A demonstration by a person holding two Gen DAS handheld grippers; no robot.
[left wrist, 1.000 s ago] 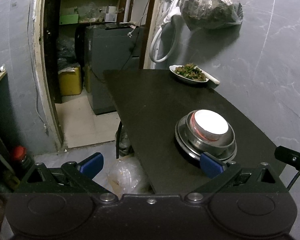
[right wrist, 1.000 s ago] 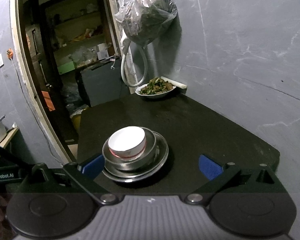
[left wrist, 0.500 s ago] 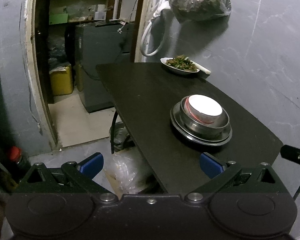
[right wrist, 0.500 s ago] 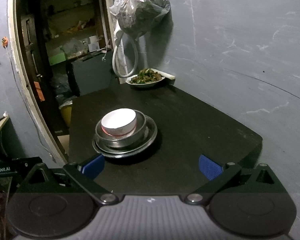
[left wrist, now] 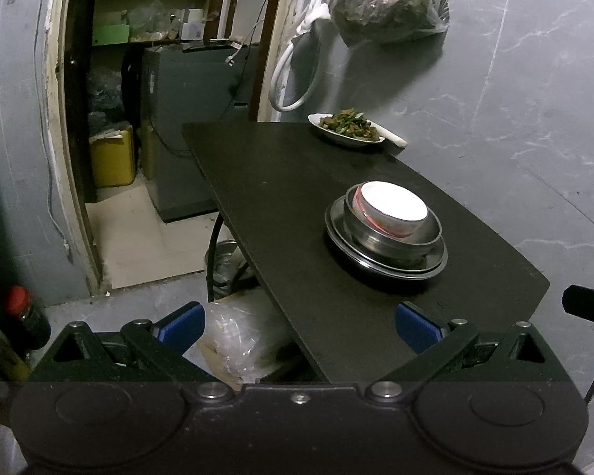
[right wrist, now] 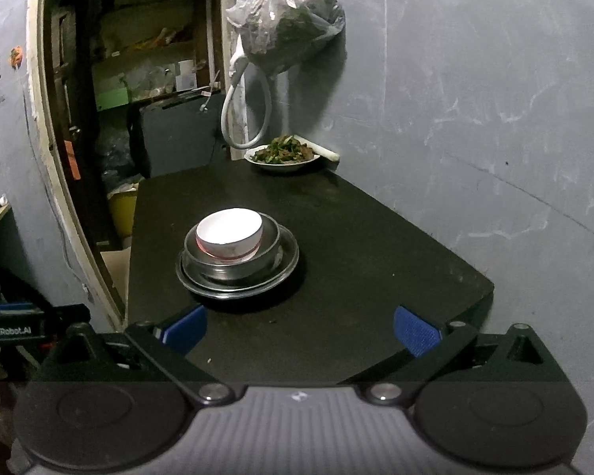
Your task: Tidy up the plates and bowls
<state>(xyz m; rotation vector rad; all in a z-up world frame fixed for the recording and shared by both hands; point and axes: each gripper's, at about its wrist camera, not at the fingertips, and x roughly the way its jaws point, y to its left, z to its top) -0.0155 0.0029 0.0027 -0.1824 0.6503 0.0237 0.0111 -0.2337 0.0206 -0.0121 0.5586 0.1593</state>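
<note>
A white bowl (left wrist: 391, 208) (right wrist: 229, 229) sits nested in a steel bowl (left wrist: 395, 237) (right wrist: 233, 265), which rests on a steel plate (left wrist: 384, 265) (right wrist: 285, 269) near the front of the black table (left wrist: 281, 198) (right wrist: 368, 245). My left gripper (left wrist: 298, 322) is open, back from the table's front left corner, with nothing between its blue pads. My right gripper (right wrist: 300, 326) is open too, over the table's front edge, short of the stack.
A white dish of cooked greens (left wrist: 348, 128) (right wrist: 283, 154) stands at the table's far end by the grey wall. A plastic bag (right wrist: 289, 27) and a white hose (right wrist: 253, 118) hang above it. A plastic bag (left wrist: 225, 340) and red-capped bottle (left wrist: 23, 312) lie on the floor left.
Both grippers have drawn back from the stack, which now looks smaller and farther away. The stack itself has stayed put. Both grippers remain open.
</note>
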